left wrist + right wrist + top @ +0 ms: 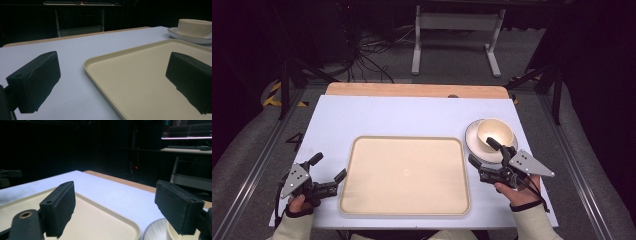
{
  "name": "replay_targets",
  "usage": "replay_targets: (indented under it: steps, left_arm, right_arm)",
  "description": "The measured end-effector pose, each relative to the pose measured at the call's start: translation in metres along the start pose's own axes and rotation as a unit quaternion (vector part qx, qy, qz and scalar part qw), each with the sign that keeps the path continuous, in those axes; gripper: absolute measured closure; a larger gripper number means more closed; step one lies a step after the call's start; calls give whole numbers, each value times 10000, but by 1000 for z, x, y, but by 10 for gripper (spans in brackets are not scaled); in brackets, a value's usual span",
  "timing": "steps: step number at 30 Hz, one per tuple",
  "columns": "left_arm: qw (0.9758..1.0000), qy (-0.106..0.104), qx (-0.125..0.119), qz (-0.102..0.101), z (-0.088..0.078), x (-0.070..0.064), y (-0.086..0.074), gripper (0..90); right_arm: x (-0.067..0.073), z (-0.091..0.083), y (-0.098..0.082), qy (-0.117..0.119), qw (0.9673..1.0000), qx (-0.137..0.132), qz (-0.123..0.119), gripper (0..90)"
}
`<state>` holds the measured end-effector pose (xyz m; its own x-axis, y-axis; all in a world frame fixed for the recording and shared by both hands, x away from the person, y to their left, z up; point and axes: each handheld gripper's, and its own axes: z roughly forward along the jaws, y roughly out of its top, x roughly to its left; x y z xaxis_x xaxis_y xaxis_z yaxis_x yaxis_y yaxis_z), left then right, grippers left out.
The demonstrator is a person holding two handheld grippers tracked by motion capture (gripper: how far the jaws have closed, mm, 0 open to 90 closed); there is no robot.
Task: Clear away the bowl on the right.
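Currently the right claw point(479, 153) hangs released just beside the cream bowl point(495, 134) (seated on its saucer point(473, 143)), right of the empty tray point(405, 174). Left claw point(329, 167), likewise released, rests on the tabletop point(377, 115) at the tray's left edge.

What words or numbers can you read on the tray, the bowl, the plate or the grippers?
None: no readable text anywhere.
The tray, the bowl, the plate and the white table are plain.
The left gripper and the right gripper carry no label that can be read.
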<state>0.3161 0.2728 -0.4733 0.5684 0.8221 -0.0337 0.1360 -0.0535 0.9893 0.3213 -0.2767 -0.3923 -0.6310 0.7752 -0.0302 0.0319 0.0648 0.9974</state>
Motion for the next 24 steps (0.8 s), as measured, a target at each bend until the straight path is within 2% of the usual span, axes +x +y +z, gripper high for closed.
replay_targets:
  steps: [2, 9, 14, 17, 24]
  left_arm:
    - [10000, 13, 10, 8, 0, 0, 0, 1]
    - [10000, 36, 15, 16, 0, 0, 0, 1]
    - [10000, 56, 6, 1, 0, 0, 0, 1]
    - [10000, 53, 2, -2, 0, 0, 0, 1]
    - [10000, 63, 5, 14, 0, 0, 0, 1]
  right_arm:
    - [-2, 0, 2, -90, 9999, 68, 14, 179]
    - [-6, 2, 7, -158, 9996, 248, 36, 179]
    - [-12, 4, 11, -289, 9988, 382, 62, 179]
    - [-20, 6, 15, -457, 9972, 593, 72, 179]
    - [-29, 7, 23, -625, 9956, 689, 74, 184]
